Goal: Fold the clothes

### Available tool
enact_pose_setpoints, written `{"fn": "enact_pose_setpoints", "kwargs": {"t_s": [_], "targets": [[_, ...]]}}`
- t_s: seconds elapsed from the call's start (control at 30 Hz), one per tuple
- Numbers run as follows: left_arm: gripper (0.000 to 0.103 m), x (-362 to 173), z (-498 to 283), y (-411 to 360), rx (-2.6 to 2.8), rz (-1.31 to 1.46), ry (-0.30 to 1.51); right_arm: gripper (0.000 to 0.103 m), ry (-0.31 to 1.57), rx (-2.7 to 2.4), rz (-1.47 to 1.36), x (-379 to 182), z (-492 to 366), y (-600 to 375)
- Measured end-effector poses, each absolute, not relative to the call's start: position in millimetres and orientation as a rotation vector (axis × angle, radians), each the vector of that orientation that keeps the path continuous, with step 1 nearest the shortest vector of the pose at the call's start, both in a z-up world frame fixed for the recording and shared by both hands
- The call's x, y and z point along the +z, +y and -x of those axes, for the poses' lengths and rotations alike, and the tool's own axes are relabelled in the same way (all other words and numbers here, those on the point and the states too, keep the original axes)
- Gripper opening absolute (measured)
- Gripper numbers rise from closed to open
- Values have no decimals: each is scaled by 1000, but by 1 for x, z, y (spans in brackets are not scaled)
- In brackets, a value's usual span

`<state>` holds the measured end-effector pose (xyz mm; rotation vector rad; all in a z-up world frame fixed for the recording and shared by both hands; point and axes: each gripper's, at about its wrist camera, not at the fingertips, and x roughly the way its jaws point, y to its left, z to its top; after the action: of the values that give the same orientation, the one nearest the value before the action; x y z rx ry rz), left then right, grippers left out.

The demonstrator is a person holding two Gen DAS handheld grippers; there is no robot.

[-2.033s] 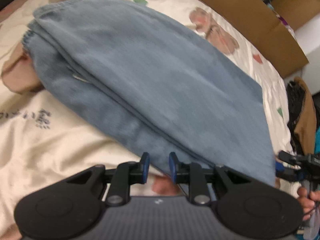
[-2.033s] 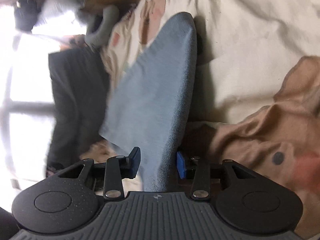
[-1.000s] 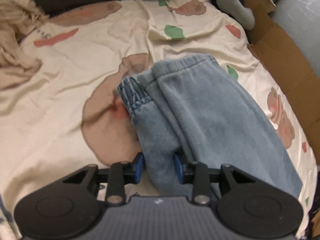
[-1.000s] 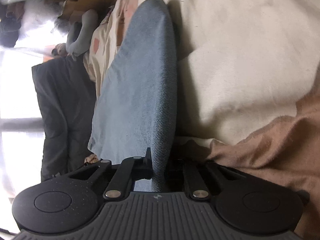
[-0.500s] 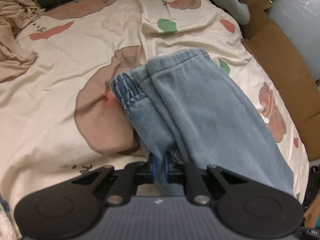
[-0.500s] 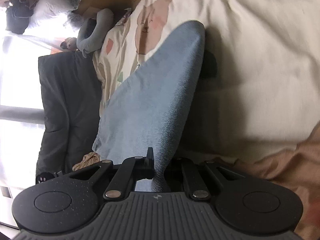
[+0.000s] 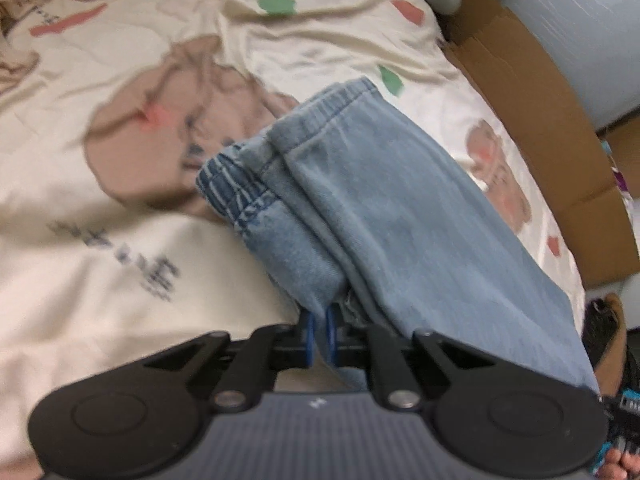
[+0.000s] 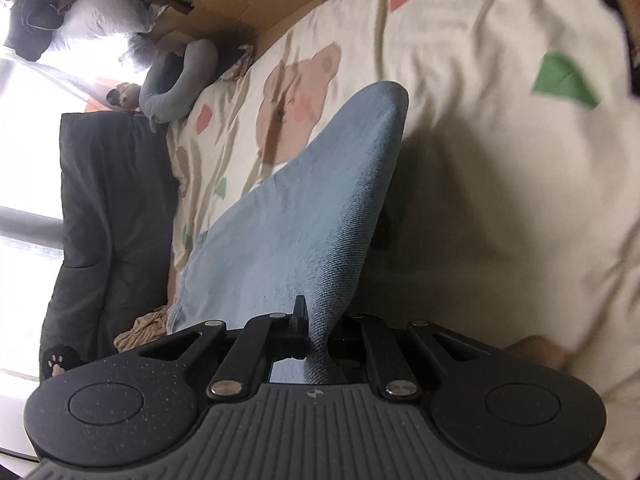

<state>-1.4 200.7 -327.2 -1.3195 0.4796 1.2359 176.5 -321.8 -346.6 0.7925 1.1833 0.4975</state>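
Where the folded blue jeans [image 7: 384,216] run down behind the black body of the left gripper [image 7: 319,334], their near edge is hidden, and only the inner faces of the two blue pads show, pressed almost together on a fold of denim. The jeans lie on the cream bear-print bedsheet [image 7: 120,260], elastic cuffs stacked at the far end, with a strip of brown cardboard [image 7: 532,120] beyond their right side. Much of the sheet is smeared by motion blur, so its dark lettering left of the jeans cannot be read. In the right wrist view the right gripper [image 8: 318,344] pinches the other end of the jeans [image 8: 304,216]; its right finger is buried behind the cloth, and the window glare beyond the jeans washes out detail. A second ago the left jaws stood spread around the denim; they have just been closing and now clamp it. The right end of the jeans has been lifted higher off the sheet since then.
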Motion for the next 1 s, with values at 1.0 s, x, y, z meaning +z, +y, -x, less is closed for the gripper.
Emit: {"fn": "enact_pose_setpoints", "kwargs": {"t_s": [1.0], "targets": [[13, -267, -56, 188, 943, 1160, 585, 29, 1274, 401, -1007, -434, -106, -384]]}}
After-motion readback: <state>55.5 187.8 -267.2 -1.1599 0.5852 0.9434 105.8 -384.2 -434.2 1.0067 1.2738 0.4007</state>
